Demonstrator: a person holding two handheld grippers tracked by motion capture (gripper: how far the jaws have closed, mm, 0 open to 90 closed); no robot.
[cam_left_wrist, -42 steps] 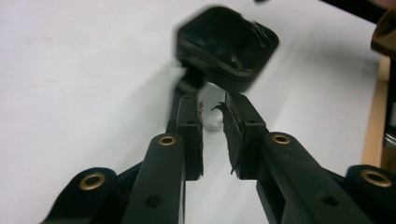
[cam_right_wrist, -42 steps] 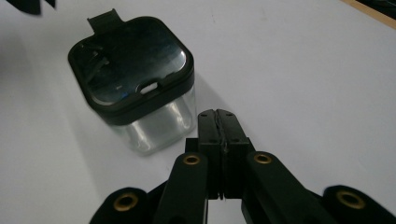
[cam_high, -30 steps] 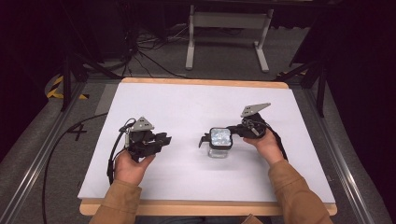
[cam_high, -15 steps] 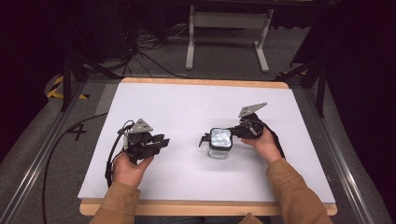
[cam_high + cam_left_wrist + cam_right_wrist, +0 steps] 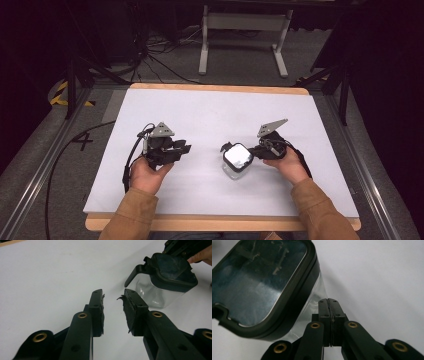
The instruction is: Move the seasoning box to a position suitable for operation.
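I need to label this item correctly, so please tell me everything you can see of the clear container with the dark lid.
The container is a small squarish box with clear, glass-like walls and a dark-framed lid that has a see-through panel. A dark latch flap sticks out from one lid edge. The lid looks closed. It stands on the white table, slightly tilted. The right gripper, jaws shut, is against its side.

Left gripper [image 5: 184,149] jaws parted, empty; right gripper [image 5: 252,150] jaws pressed together.

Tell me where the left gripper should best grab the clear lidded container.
Probably the black latch tab jutting from the lid of the clear container, approached from the left gripper's side: the tab faces its parted jaws, while the right gripper, shut, sits against the opposite side.
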